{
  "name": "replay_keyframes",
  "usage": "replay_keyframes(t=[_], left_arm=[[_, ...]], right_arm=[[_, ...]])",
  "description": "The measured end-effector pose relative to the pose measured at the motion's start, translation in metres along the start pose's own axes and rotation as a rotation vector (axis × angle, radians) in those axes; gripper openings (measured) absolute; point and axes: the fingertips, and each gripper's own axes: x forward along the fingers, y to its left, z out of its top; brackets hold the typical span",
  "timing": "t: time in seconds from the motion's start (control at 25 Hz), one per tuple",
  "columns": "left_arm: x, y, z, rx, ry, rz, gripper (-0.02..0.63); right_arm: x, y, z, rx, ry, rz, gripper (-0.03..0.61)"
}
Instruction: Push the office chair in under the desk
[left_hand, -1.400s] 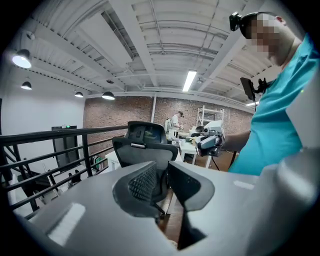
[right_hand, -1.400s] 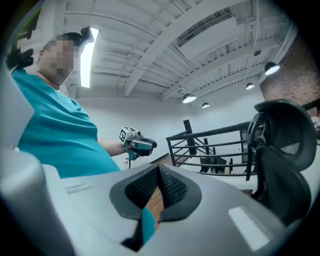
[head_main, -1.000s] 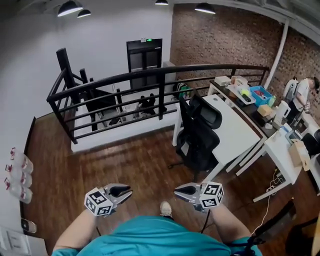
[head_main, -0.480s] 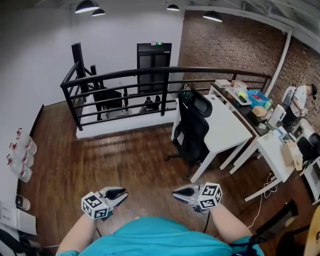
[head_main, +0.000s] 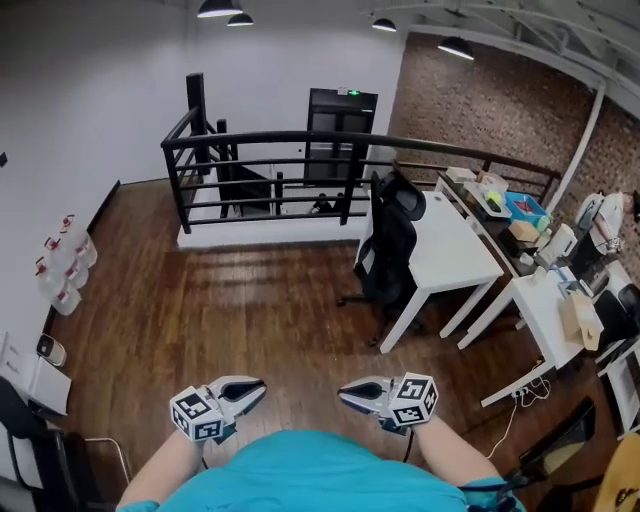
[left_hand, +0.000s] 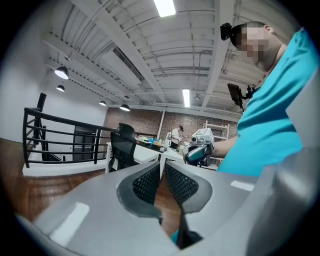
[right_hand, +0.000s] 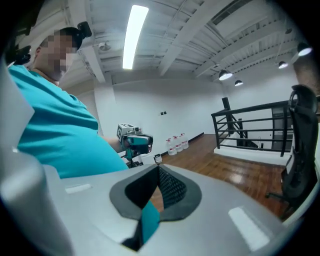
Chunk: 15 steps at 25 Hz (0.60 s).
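Black chair (head_main: 392, 250) at desk (head_main: 452, 252), empty fingers (left_hand: 145, 183), right gripper (head_main: 345, 393) shut, left gripper (head_main: 261, 388) just closed

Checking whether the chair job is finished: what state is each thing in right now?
office chair: upright, close against the white desk
left gripper: jaws have just been closing, tips together, nothing between them
right gripper: jaws shut, empty
ceiling lamps: lit
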Motion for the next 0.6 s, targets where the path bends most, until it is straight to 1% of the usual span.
replay_keyframes(t=[0.08, 0.24, 0.36, 0.44, 0.48, 0.6], left_arm=[[-0.033, -0.028, 0.003, -0.002, -0.024, 0.042, 0.027], [-0.105, -0.09, 0.01, -0.003, -0.074, 0.097, 0.026], [-0.166, -0.136, 0.01, 0.0, -0.081, 0.124, 0.026], [-0.207, -0.157, 0.014, 0.006, -0.071, 0.133, 0.026], [-0.224, -0.165, 0.017, -0.001, -0.066, 0.142, 0.026], [-0.269, -0.192, 0.02, -0.058, -0.07, 0.168, 0.026]], right_arm=[[0.005, 0.037, -0.001, -0.015, -0.004, 0.017, 0.0], [0.015, 0.114, -0.003, -0.022, -0.041, 0.038, 0.0], [0.031, 0.175, -0.004, -0.006, -0.073, 0.044, 0.0], [0.048, 0.211, 0.003, -0.002, -0.077, 0.043, 0.0], [0.056, 0.227, 0.008, 0.005, -0.079, 0.042, 0.0], [0.071, 0.28, 0.021, 0.017, -0.081, 0.051, 0.0]])
